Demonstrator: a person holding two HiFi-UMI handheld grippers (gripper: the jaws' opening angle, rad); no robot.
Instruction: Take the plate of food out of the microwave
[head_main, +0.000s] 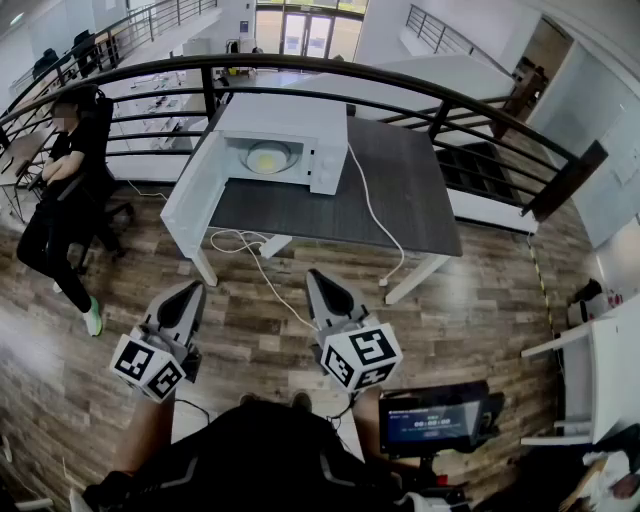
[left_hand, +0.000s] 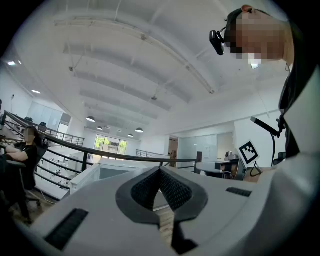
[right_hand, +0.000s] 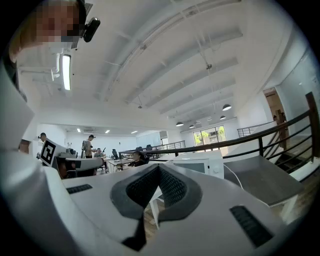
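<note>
Left tongs (head_main: 189, 291): closed, pads together, nothing between them. Right tongs (head_main: 318, 279): likewise closed and empty. Both are held level over the wood floor (head_main: 480, 320), close to the person's body and well short of the surface (head_main: 400, 190). Microwave (head_main: 300, 120) stands on the far left part of the surface, with its door (head_main: 195, 195) swung wide open to the left. Plate (head_main: 268, 158) with yellow food sits inside the microwave, well apart from both tongs. A second person (head_main: 65, 190) sits at left, by the railing (head_main: 400, 80).
</note>
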